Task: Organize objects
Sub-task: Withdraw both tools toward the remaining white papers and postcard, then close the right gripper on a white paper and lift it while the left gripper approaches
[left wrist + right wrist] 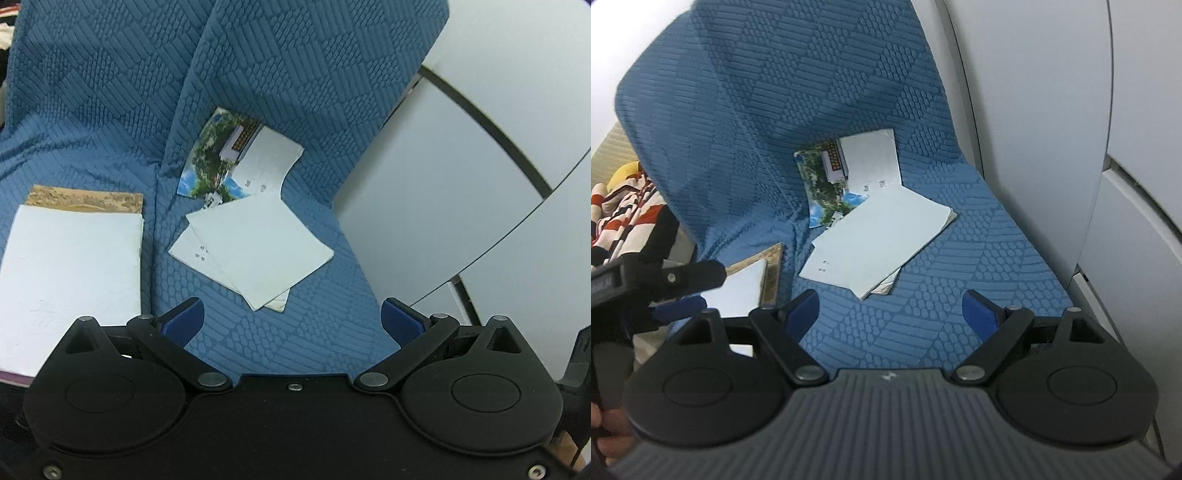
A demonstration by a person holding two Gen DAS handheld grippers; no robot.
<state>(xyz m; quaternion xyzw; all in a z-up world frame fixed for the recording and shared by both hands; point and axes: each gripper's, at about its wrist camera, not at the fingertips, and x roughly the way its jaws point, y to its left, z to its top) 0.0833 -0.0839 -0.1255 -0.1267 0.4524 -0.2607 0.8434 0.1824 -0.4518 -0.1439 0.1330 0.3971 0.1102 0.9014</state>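
on the blue quilted sofa seat (258,332): loose pile of white cards (258,251), top one hiding most of those under it, only corners and edges showing. behind it a landscape photo card (210,158) — half covered by a curled white card (269,162). print on the cards too small to read. stack at left (70,266), white top over a brown edge, cut off by the frame. left gripper (291,321) jaws wide, nothing between. right gripper (890,314) likewise — spread, empty, clear of the pile.
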